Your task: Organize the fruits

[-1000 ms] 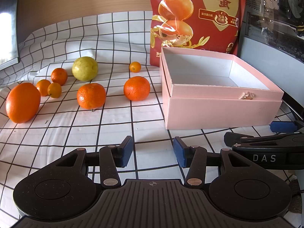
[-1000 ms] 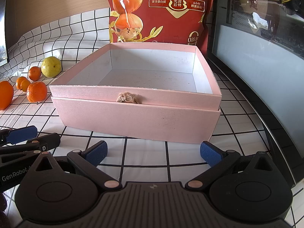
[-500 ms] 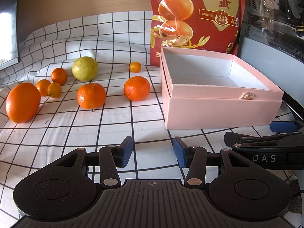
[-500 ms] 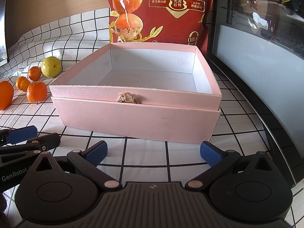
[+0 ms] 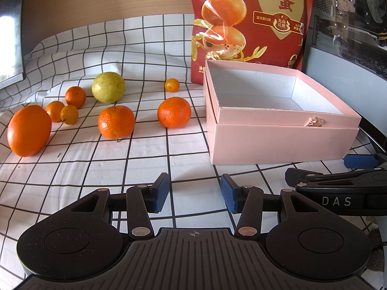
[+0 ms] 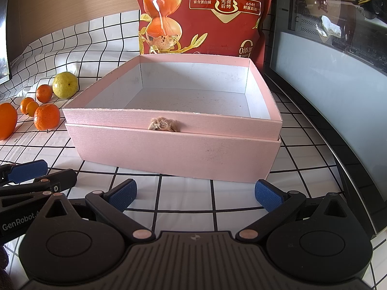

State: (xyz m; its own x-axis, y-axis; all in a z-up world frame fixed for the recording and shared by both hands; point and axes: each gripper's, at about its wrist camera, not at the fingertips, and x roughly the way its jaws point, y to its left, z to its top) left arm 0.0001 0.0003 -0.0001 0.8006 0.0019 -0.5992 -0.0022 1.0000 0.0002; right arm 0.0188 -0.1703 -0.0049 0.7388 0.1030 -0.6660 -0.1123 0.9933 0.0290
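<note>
An open pink box (image 5: pixel 283 142) with nothing inside stands on the checked cloth; it also shows in the right wrist view (image 6: pixel 174 149). Left of it lie several fruits: a big orange (image 5: pixel 29 130), two tangerines (image 5: pixel 116 122) (image 5: pixel 174 112), a yellow-green pear (image 5: pixel 108 87), smaller tangerines (image 5: pixel 75 96) and kumquats (image 5: pixel 172 85). My left gripper (image 5: pixel 193 191) is open and empty, low over the cloth in front of the fruits. My right gripper (image 6: pixel 196 192) is open wide and empty, just in front of the box.
A tall red snack bag (image 5: pixel 249 21) stands behind the box. A glass-sided computer case (image 6: pixel 338 72) is at the right. A dark monitor edge (image 5: pixel 11 36) is at the far left. The checked cloth (image 5: pixel 96 169) rises up the back wall.
</note>
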